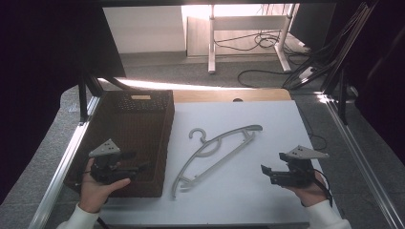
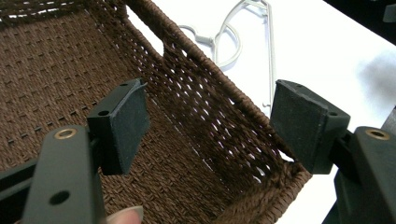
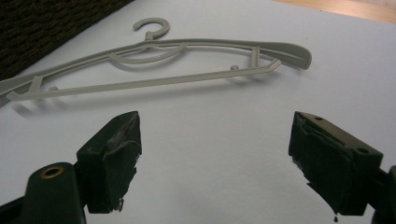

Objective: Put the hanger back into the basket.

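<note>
Nothing is picked up yet, as I judge it. The grey hanger [image 1: 217,151] lies flat mid-worktop [image 1: 267,200], just beside the brown woven basket [image 1: 143,102] along the left edge. My left claw [image 1: 136,168] hovers spread over the basket's near right wall; my right claw [image 1: 265,171], also spread and empty, faces the hanger near the right edge. Next I'd likely reach in and pinch its bar.

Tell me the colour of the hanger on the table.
The hanger is a plain pale grey, clearest in the right gripper view.

High view overhead; gripper views low, sharing hanger [image 1: 217,151].
</note>
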`<state>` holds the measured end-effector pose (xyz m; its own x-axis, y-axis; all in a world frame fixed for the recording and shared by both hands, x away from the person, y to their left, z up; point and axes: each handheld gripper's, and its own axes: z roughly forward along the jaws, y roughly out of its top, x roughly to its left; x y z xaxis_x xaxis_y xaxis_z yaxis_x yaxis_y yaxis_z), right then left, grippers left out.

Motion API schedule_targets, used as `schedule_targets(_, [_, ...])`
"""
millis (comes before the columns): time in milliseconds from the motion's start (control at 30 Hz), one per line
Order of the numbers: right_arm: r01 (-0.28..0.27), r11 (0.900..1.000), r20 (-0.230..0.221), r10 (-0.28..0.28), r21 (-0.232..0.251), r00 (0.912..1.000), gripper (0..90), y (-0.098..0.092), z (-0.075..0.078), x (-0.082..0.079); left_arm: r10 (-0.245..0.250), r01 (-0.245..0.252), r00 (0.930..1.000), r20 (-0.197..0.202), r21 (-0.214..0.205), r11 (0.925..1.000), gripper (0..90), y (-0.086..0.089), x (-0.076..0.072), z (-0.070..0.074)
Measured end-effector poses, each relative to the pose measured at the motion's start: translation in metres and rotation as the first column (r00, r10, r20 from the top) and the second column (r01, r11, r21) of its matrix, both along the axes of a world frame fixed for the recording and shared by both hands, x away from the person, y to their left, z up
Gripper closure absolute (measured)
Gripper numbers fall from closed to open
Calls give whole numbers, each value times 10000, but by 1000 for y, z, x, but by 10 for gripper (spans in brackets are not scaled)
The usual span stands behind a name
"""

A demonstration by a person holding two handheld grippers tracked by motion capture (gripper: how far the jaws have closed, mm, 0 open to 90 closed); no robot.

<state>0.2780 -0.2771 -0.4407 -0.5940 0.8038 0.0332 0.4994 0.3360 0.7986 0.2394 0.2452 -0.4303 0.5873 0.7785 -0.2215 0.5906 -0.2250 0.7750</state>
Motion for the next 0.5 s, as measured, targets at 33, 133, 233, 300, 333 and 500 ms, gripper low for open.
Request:
schedule_targets(33, [-8,10000,2,8,-16,10000,185,-1,0,0,11,-11,10000,19,14,10000,274,0,0,0])
schedule_targets(133, [-22,10000,-76,22,-35,10000,204,-2,-1,1,34,-34,10000,-24,16,10000,274,1,0,-1])
schedule_targets(233, [-54,10000,-106,53,-70,9999,218,-1,-1,2,38,-38,10000,-43,33,10000,275,2,-2,-3])
schedule_targets(300, [-98,9999,-97,97,-128,9999,222,1,0,3,57,-57,10000,-19,53,10000,275,3,-3,-3])
schedule_targets(333, [-129,9998,-111,127,-157,9999,224,2,0,2,57,-57,10000,-19,53,10000,274,3,-3,-3])
schedule_targets(500, [-237,9993,-173,232,-298,9996,234,6,2,2,83,-84,9999,88,21,10000,274,3,-8,0])
